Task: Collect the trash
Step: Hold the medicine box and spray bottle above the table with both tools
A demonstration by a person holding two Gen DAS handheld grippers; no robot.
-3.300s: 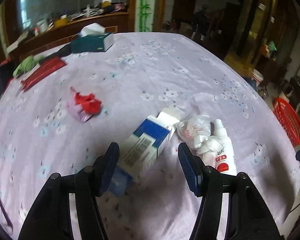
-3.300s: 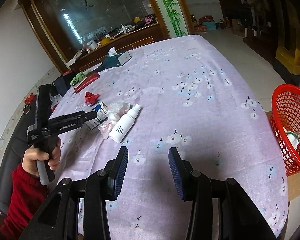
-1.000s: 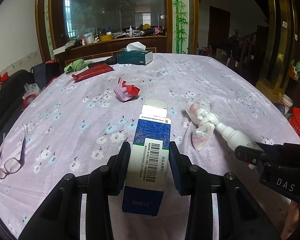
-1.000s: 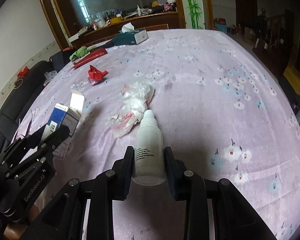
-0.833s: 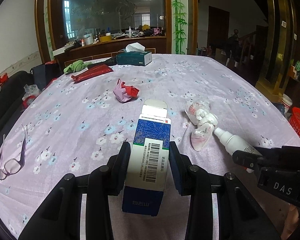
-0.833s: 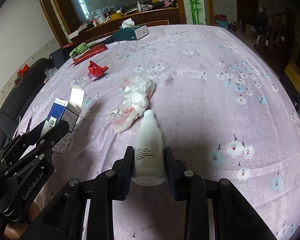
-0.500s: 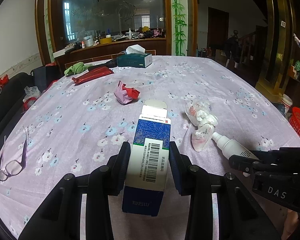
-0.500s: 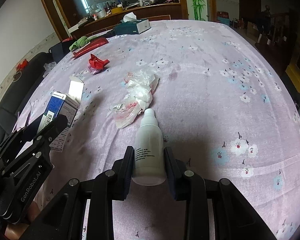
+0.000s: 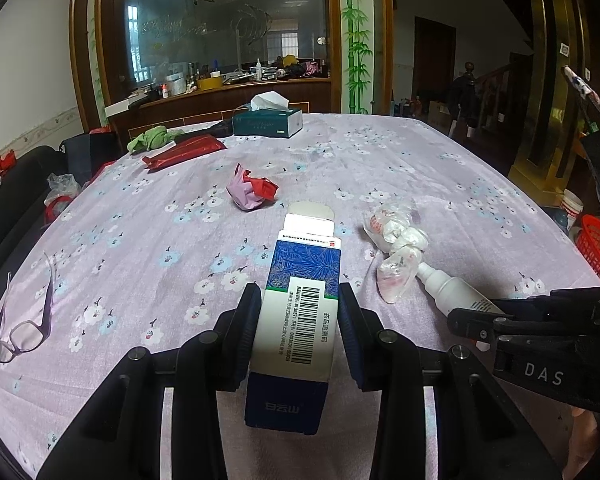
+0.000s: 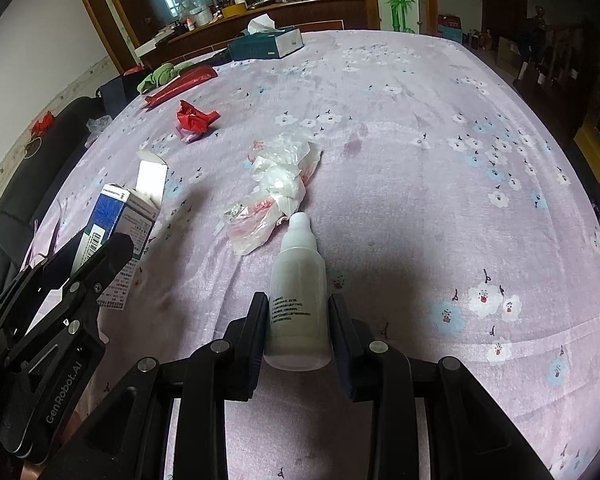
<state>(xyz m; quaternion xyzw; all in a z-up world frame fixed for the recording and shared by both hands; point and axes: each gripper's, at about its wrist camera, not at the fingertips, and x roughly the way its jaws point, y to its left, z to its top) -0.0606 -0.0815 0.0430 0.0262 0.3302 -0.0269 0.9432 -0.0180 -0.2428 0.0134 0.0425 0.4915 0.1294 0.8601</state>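
- The blue and white box (image 9: 296,312) was squeezed tight between the left tongs (image 9: 298,328), over the near edge of the worktop (image 9: 380,152).
- The white bottle (image 10: 298,300) was gripped by the right tongs (image 10: 299,328), its tip beside the crumpled plastic bag (image 10: 278,184).

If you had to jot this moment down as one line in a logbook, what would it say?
left gripper: shut on blue carton | right gripper: shut on white bottle | left on table: crumpled plastic bag, red-pink wrapper
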